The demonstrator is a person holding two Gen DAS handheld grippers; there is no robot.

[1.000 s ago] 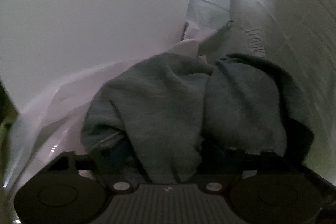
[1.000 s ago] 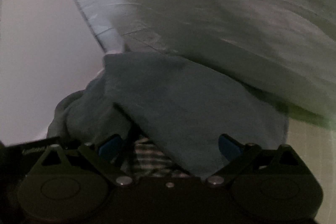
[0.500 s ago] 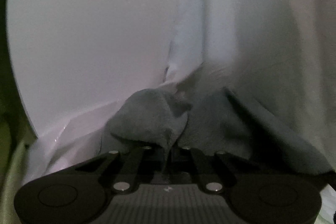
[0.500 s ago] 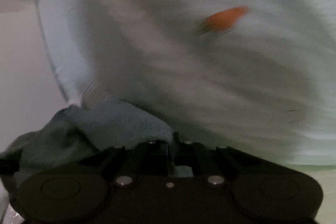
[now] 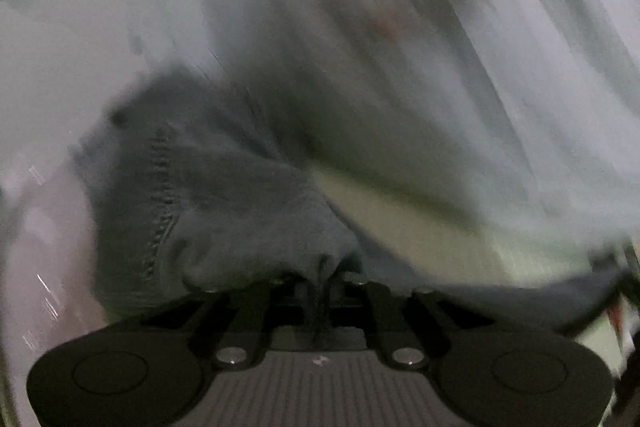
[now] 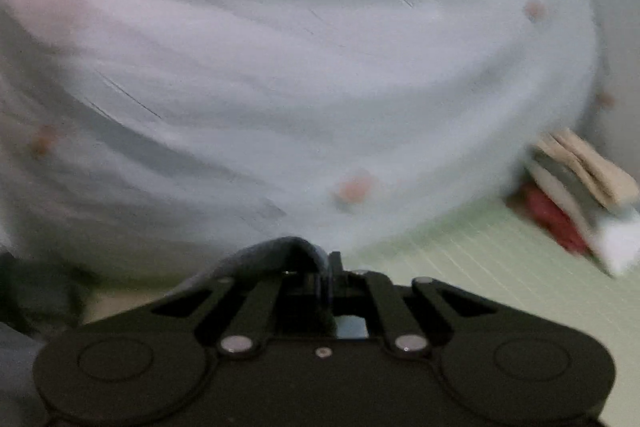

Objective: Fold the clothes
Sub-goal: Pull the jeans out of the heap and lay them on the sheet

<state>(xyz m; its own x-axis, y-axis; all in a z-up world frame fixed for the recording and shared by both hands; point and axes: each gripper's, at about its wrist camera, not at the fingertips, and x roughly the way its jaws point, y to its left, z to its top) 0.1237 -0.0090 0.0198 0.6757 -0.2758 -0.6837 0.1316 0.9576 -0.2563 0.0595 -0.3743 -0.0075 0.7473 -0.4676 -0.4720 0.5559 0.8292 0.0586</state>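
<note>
While both grippers are shut tight, the grey cloth [image 5: 224, 187] is pinched between the jaws of the left gripper [image 5: 320, 281] and bunches up just ahead. The right gripper [image 6: 326, 273] pinches its edge too.

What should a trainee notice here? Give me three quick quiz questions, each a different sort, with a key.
1. True or false: the left gripper is shut on the grey garment.
2. Beyond the right gripper, the folded stack lies on: A) the green mat, B) a wooden chair, C) a metal shelf.
3. Fill in: the pale sheet carries small ___ spots.

Key: 1 true; 2 A; 3 orange.
</note>
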